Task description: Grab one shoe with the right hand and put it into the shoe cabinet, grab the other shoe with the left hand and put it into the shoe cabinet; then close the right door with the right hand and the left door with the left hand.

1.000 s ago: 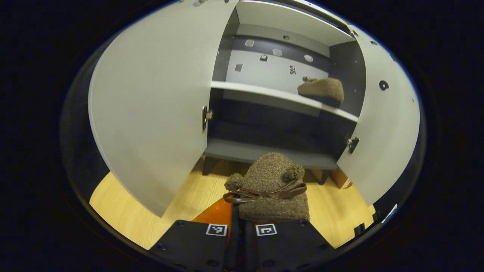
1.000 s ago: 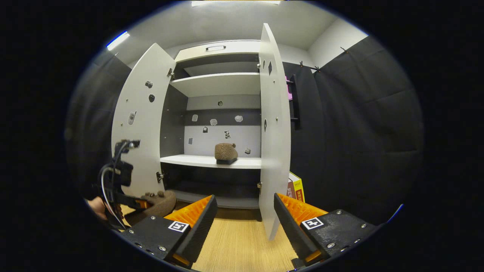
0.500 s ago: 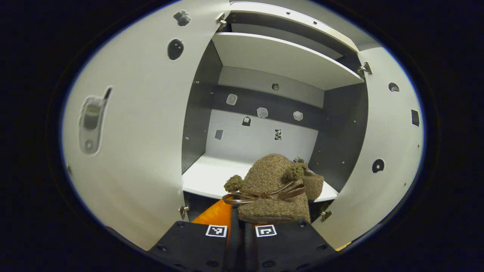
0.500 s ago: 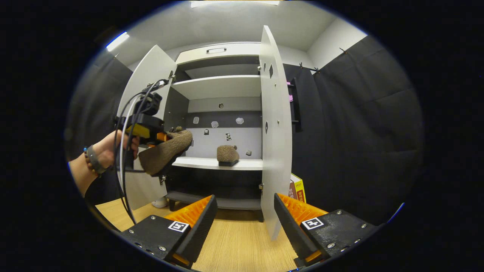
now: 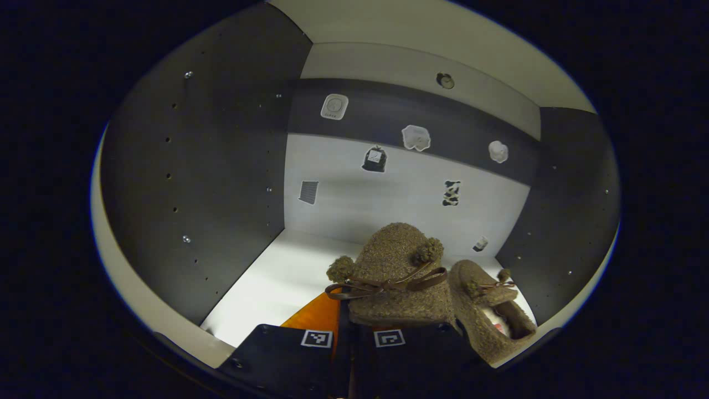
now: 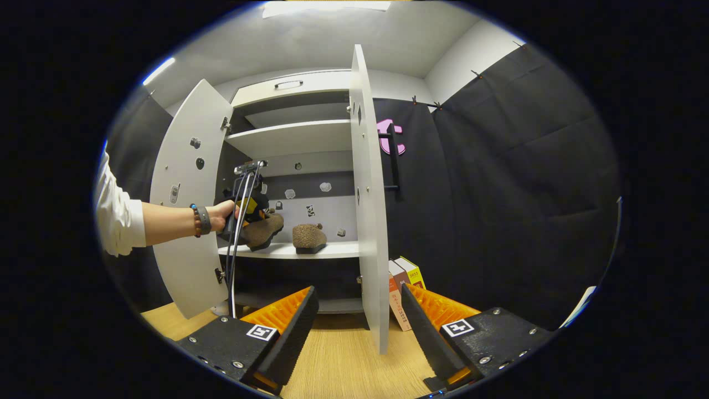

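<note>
Two brown shoes were at the cabinet's middle shelf (image 6: 310, 250). The left gripper (image 5: 354, 332) had its fingers pinched on one shoe (image 5: 396, 277), held just ahead of them over the shelf. The other shoe (image 5: 487, 305) lay just right of those fingers. The right gripper (image 6: 354, 327) had its fingers spread, well short of the right door (image 6: 368, 210).

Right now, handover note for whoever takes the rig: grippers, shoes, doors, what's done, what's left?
Left gripper: shut on the second shoe, held over the white shelf inside the cabinet, not yet released.
Right gripper: open, empty, low in front of the cabinet.
First shoe: already on that shelf, right of the held one.
Right door and left door: both open.
Left: set the shoe down, then close right door, then left door.
</note>
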